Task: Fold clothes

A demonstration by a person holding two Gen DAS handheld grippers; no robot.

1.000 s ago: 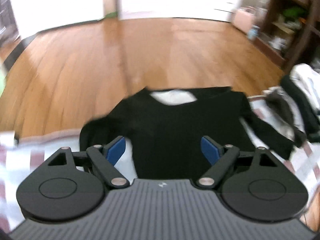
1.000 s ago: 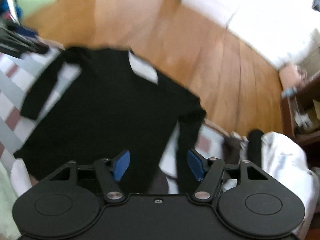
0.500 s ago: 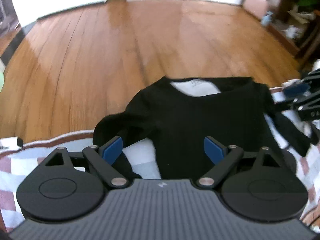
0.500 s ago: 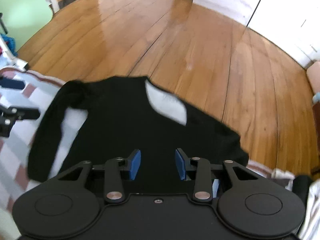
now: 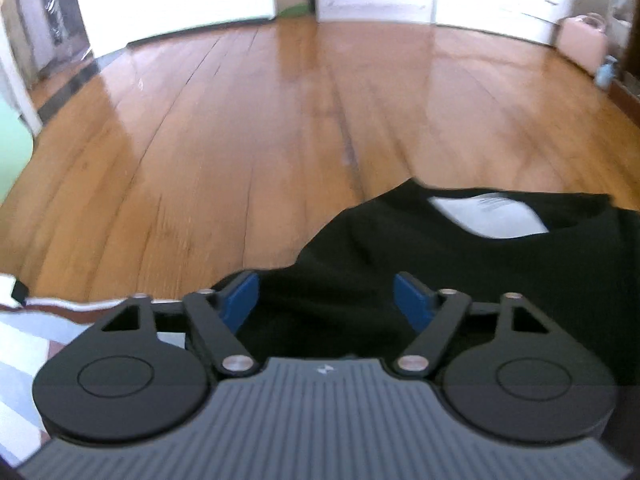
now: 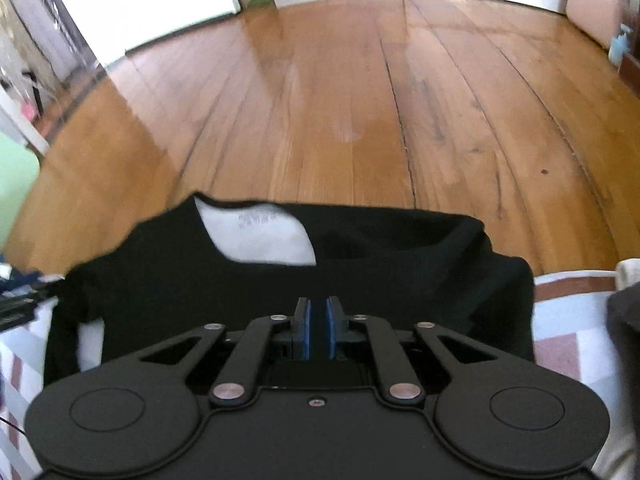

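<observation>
A black long-sleeved shirt (image 6: pixel 280 284) lies flat on a checked cloth, its neck with a white inner label (image 6: pixel 260 236) toward the wooden floor. It also shows in the left wrist view (image 5: pixel 440 264). My right gripper (image 6: pixel 318 320) is shut, low over the shirt's body below the collar; I cannot tell whether fabric is pinched. My left gripper (image 5: pixel 326 300) is open, blue pads apart, over the shirt's left shoulder and sleeve.
The checked cloth (image 6: pixel 568 320) covers the surface under the shirt; its edge (image 5: pixel 60 304) meets the wooden floor (image 5: pixel 280 120). A dark garment (image 6: pixel 624 320) lies at the right. A pink case (image 6: pixel 596 4) stands by the far wall.
Both grippers have moved forward toward the collar end of the shirt. My right gripper's jaws have closed from part open to shut. The left stays open.
</observation>
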